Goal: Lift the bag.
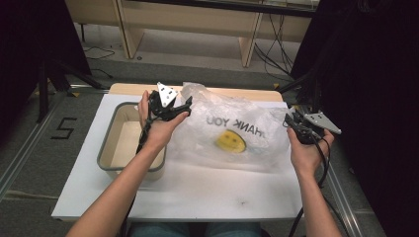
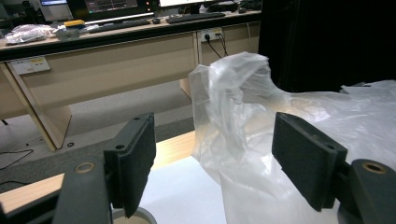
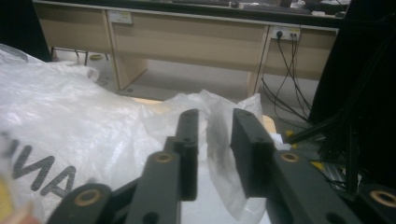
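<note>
A clear plastic bag point(image 1: 232, 131) lies spread over the middle and right of a white tabletop point(image 1: 197, 192), its black lettering and yellow smiley face turned up. A pale wooden edge shows along the far side of the white sheet. At the left of the tabletop stands a grey-rimmed tub point(image 1: 106, 148), just beside the bag's left edge.

The left gripper point(image 1: 173, 106) is held over the far right corner of the tub, at the bag's far left corner. In the left gripper view its jaws stand wide apart, with a bunched-up peak of the bag point(image 2: 233, 107) rising in the gap between them; neither pad presses on the plastic. The right gripper point(image 1: 299, 126) is at the bag's right edge. In the right gripper view its jaws stand a little apart, and a crumpled fold of the bag point(image 3: 217, 126) sits in the narrow gap; it lies close to the pads, but the plastic does not look pinched.

The tabletop stands on a grey carpeted floor point(image 1: 34, 163), where a black mark like a "5" point(image 1: 64, 127) is taped to the left. Beyond it runs a long light-wood desk point(image 2: 102, 60) with wall sockets on its front panel, and keyboards and monitors on top. Cables point(image 3: 285, 79) hang down beside one of its legs. Black curtains point(image 1: 375, 98) close off the right side, and black stand legs point(image 1: 54, 79) stand at the far left.
</note>
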A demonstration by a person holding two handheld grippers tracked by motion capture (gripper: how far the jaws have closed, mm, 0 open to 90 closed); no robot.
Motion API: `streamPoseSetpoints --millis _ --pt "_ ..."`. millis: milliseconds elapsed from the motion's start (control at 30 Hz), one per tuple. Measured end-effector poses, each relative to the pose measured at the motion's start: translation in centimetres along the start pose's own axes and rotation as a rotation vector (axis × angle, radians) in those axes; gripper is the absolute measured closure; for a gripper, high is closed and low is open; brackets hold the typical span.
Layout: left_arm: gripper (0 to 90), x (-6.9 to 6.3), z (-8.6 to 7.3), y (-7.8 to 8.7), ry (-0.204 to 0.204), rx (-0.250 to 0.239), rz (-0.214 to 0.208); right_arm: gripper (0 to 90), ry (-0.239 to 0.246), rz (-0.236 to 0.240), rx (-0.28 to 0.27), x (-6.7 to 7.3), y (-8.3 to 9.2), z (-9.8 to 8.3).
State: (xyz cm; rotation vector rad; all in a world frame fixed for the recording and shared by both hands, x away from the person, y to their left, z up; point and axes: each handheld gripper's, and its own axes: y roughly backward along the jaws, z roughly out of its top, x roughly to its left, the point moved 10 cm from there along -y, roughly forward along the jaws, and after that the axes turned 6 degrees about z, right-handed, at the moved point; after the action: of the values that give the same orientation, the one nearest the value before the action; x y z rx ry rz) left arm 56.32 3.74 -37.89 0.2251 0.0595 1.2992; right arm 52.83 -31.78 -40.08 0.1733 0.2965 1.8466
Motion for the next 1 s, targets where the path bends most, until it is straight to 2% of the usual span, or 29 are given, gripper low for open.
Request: streamPoseSetpoints --millis 500,533,667,1000 --pt "30.4 -0.3 -0.2 0.0 -0.018 0.005 -0.004 46.6 0.004 -0.005 -0.038 0.2 0.4 1.0" --pt "30.3 -0.3 -0.2 0.0 -0.016 0.003 -0.004 41.8 0.006 -0.01 -0.049 0.2 0.5 1.3" --pt "30.5 -0.5 -0.2 0.2 -0.016 0.005 -0.009 34.6 0.03 -0.026 -0.063 0.3 0.8 1.8" --pt "30.3 -0.7 -0.5 0.5 -0.018 0.015 -0.017 26.8 0.044 -0.046 -0.056 0.2 1.6 1.9"
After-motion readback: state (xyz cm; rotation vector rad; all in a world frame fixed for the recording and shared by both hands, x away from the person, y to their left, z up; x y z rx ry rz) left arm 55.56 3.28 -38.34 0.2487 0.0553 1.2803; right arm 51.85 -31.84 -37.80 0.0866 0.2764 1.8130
